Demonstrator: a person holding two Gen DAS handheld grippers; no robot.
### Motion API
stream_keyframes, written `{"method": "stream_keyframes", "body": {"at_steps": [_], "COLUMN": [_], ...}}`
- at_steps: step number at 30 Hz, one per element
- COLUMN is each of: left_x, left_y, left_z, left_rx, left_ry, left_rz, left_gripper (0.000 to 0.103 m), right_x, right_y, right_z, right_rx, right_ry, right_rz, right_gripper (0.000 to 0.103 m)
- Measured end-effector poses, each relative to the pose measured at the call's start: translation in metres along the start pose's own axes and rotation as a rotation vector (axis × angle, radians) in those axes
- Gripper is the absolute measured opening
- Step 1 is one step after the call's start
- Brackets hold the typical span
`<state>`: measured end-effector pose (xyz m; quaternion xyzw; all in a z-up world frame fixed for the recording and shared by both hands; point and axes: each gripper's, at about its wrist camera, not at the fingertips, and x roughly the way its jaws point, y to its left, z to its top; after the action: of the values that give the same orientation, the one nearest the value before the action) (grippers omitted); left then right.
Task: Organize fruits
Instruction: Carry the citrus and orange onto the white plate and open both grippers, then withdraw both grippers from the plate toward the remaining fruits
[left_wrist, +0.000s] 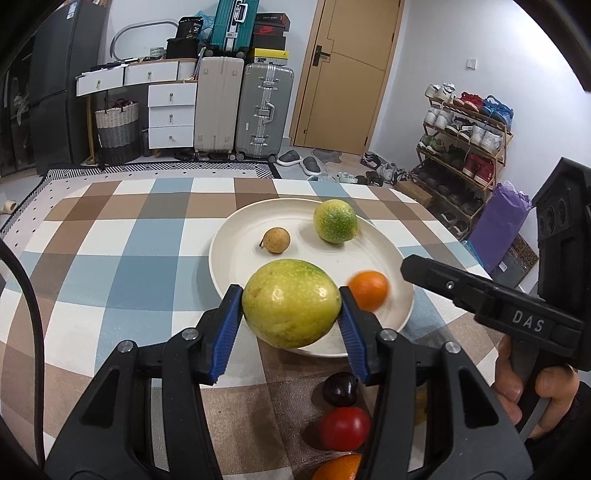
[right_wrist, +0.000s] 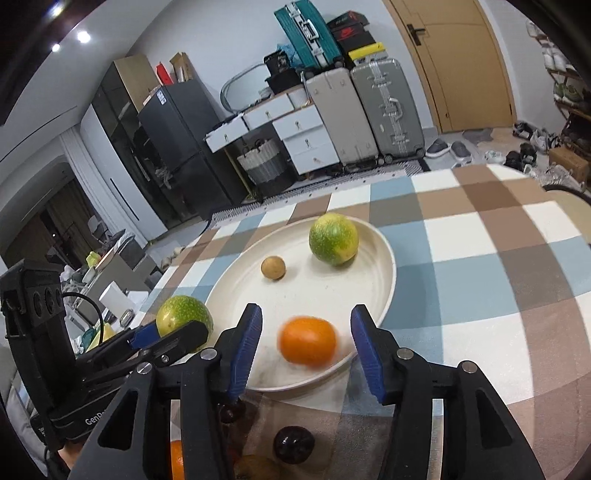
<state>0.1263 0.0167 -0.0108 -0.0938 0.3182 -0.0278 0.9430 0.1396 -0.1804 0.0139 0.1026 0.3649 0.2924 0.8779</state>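
My left gripper (left_wrist: 291, 308) is shut on a large yellow-green fruit (left_wrist: 291, 302), held over the near rim of a white plate (left_wrist: 236, 254); it also shows in the right wrist view (right_wrist: 183, 314). On the plate lie a green fruit (left_wrist: 335, 220), a small brown fruit (left_wrist: 276, 240) and a blurred orange fruit (left_wrist: 369, 290). My right gripper (right_wrist: 306, 347) is open, its jaws wide on either side of the orange fruit (right_wrist: 308, 341) on the plate (right_wrist: 373, 288).
On the checked tablecloth (left_wrist: 110, 266) near me lie a dark cherry (left_wrist: 340, 388), a red tomato (left_wrist: 345, 428) and an orange (left_wrist: 340, 467). Suitcases, drawers and a shoe rack stand beyond the table.
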Motion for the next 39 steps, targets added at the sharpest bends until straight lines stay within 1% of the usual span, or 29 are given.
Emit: {"method": "stream_keyframes", "body": {"at_steps": [1,2,4,5,7,9,11,12,14,15,17,19,20,22,23,25,28,32,35,37,39], "left_x": [0.0,0.001,0.001,0.0,-0.005,-0.01,-0.019,-0.023,-0.028,-0.03,-0.034,-0.039,-0.042,-0.048,-0.051,-0.058,-0.066,-0.072,-0.072,-0.071,-0.07], "left_y": [0.0,-0.001,-0.002,-0.002,-0.003,-0.003,-0.002,0.0,0.003,0.005,0.008,0.009,0.01,0.01,0.01,0.011,0.01,0.007,0.0,-0.005,-0.008], "left_z": [0.0,0.0,0.0,0.0,0.001,0.001,-0.001,-0.002,-0.005,-0.007,-0.009,-0.012,-0.013,-0.017,-0.02,-0.025,-0.034,-0.041,-0.043,-0.044,-0.044], "left_rx": [-0.001,0.001,0.004,0.007,0.013,0.016,0.013,0.011,0.005,0.0,0.001,0.007,0.009,0.012,0.013,0.016,0.031,0.031,0.052,0.071,0.079], "left_ry": [0.002,0.007,0.008,0.002,-0.011,-0.026,-0.051,-0.056,-0.051,-0.044,-0.038,-0.035,-0.036,-0.038,-0.041,-0.056,-0.051,-0.028,-0.022,0.002,0.017], "left_rz": [-0.002,-0.001,0.013,0.015,0.022,0.027,0.036,0.04,0.041,0.044,0.052,0.066,0.072,0.078,0.081,0.084,0.085,0.055,0.042,0.045,0.039], "left_gripper": [0.049,0.049,0.049,0.05,0.057,0.076,0.082,0.083,0.084,0.085,0.087,0.089,0.09,0.095,0.102,0.102,0.102,0.102,0.102,0.102,0.102], "right_x": [-0.003,-0.006,-0.011,-0.014,-0.017,-0.019,-0.022,-0.023,-0.026,-0.027,-0.03,-0.032,-0.033,-0.035,-0.036,-0.036,-0.035,-0.035,-0.038,-0.039,-0.043], "right_y": [0.001,0.001,0.001,0.002,0.002,0.003,0.002,0.001,0.002,0.003,0.005,0.007,0.009,0.012,0.012,0.013,0.015,0.019,0.018,0.015,0.012], "right_z": [0.001,0.001,0.0,0.0,-0.002,-0.002,-0.003,-0.004,-0.006,-0.007,-0.008,-0.009,-0.011,-0.013,-0.014,-0.016,-0.018,-0.022,-0.03,-0.035,-0.039], "right_rx": [-0.01,-0.015,-0.019,-0.02,-0.034,-0.045,-0.05,-0.054,-0.063,-0.07,-0.089,-0.11,-0.125,-0.146,-0.152,-0.162,-0.172,-0.201,-0.213,-0.216,-0.225], "right_ry": [-0.006,-0.014,-0.023,-0.028,-0.027,-0.029,-0.029,-0.03,-0.028,-0.027,-0.029,-0.035,-0.036,-0.03,-0.03,-0.022,-0.003,0.026,0.06,0.089,0.105], "right_rz": [-0.004,-0.007,-0.003,0.0,-0.008,-0.021,-0.029,-0.033,-0.041,-0.044,-0.051,-0.065,-0.069,-0.072,-0.073,-0.067,-0.055,-0.061,-0.058,-0.045,-0.011], "right_gripper": [0.053,0.058,0.064,0.064,0.064,0.066,0.07,0.071,0.08,0.082,0.089,0.092,0.096,0.101,0.101,0.102,0.102,0.102,0.102,0.102,0.102]}}
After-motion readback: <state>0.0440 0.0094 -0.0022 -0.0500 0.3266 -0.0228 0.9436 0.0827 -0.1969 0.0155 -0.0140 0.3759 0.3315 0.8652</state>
